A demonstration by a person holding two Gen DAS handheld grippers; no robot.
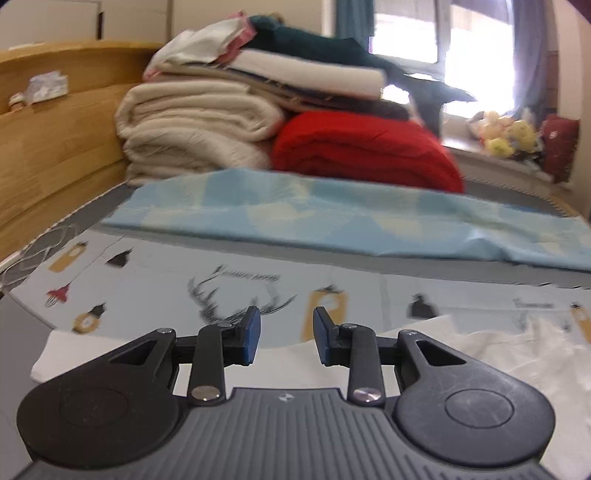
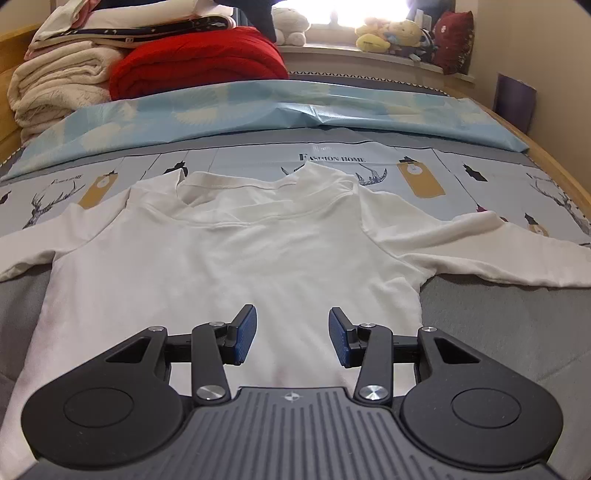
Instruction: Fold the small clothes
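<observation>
Both tongs, my left gripper (image 1: 286, 336) and right gripper (image 2: 292, 335), gape empty. I see them over the white shirt (image 2: 236, 266), spread flat.

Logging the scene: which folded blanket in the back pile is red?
The red blanket, right of the cream blanket and under the stacked clothes; the others are pale.

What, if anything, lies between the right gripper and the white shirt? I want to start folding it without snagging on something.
Nothing visible does. The right gripper is open, directly over the lower body of the white shirt, which lies spread flat on the bed. The folded blue sheet and red blanket sit well beyond the collar.
</observation>
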